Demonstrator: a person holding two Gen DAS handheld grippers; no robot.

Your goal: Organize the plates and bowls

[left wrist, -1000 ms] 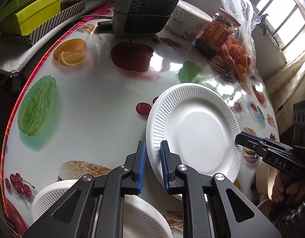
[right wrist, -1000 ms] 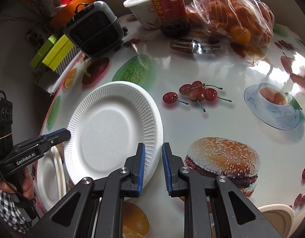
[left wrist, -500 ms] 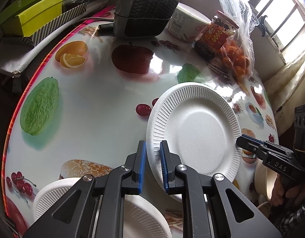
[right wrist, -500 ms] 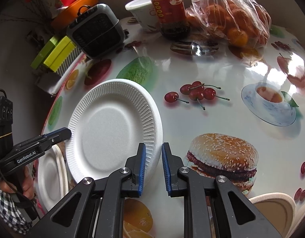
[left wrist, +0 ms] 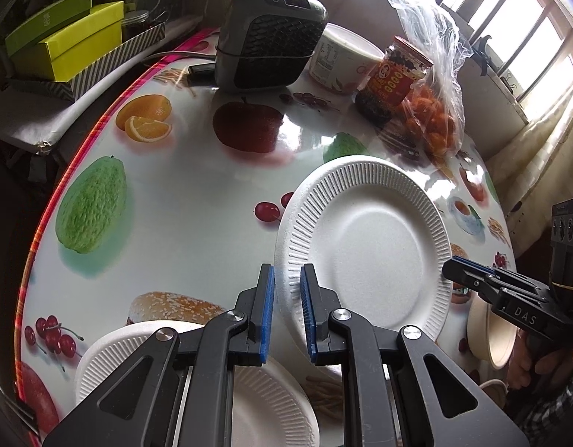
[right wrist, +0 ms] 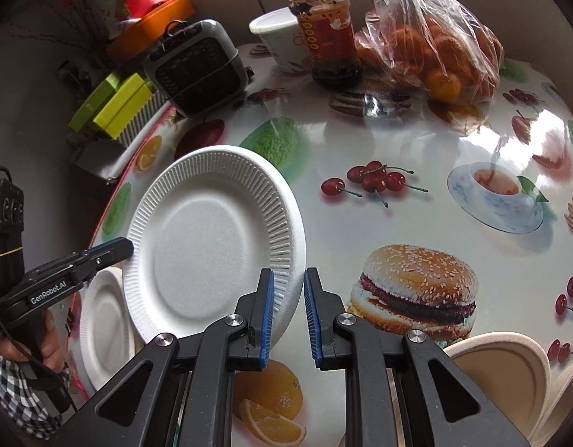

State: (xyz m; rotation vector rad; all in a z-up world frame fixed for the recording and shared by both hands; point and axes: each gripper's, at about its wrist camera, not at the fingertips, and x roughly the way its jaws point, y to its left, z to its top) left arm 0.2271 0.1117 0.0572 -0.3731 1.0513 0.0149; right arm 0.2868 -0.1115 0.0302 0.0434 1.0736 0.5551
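Note:
Both grippers hold one white ribbed paper plate tilted above the fruit-print table. My left gripper is shut on the plate's left rim; in the right wrist view its tip meets that rim. My right gripper is shut on the opposite rim, and its tip shows at the plate's right edge. A second white plate lies on the table below the left gripper. A beige bowl sits near the right gripper.
A dark heater, a white tub, a red-labelled jar and a bag of oranges crowd the table's far side. Green boxes rest on a ledge beyond the table's pink edge. A person's hand grips the left tool.

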